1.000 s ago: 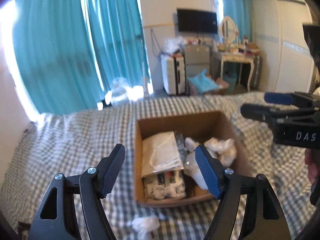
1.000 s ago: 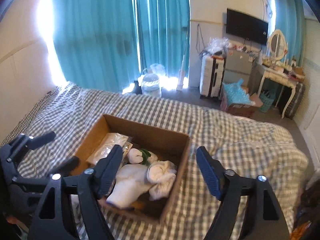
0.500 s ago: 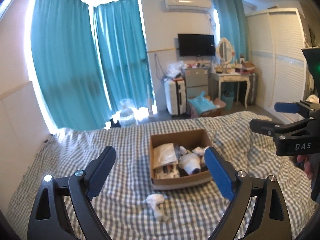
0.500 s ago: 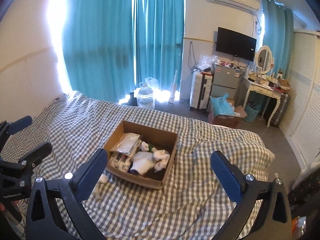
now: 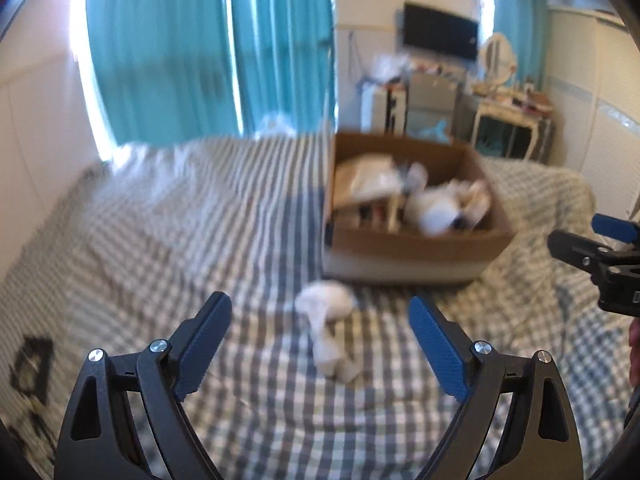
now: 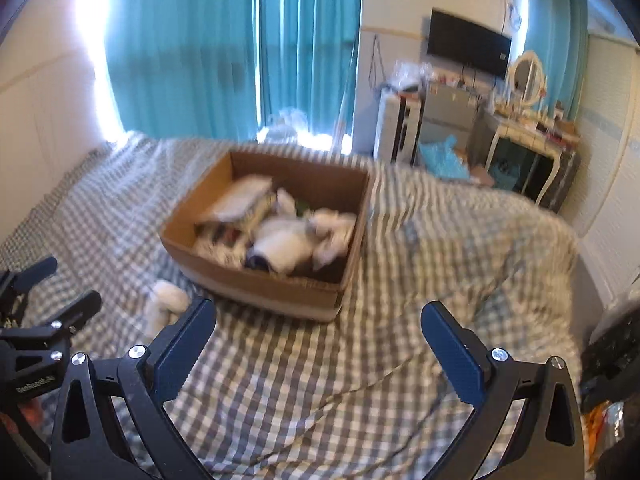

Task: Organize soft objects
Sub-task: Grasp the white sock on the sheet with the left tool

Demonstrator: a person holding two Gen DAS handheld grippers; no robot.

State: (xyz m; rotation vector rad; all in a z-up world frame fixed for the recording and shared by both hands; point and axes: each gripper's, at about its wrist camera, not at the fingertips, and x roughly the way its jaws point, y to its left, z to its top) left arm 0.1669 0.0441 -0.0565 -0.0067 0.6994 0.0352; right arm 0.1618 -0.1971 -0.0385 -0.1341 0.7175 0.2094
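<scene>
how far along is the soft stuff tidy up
Mostly done: the cardboard box on the checked bedspread already holds white soft items. Nothing is in hand: the left hand-held gripper and right hand-held gripper are open and empty. Left: one white soft item lying outside the box, ahead of the left one.

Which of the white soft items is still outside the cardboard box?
The white bundle lying on the checked bedcover, just in front of the cardboard box and between the left gripper fingers; the others sit inside the box.
</scene>
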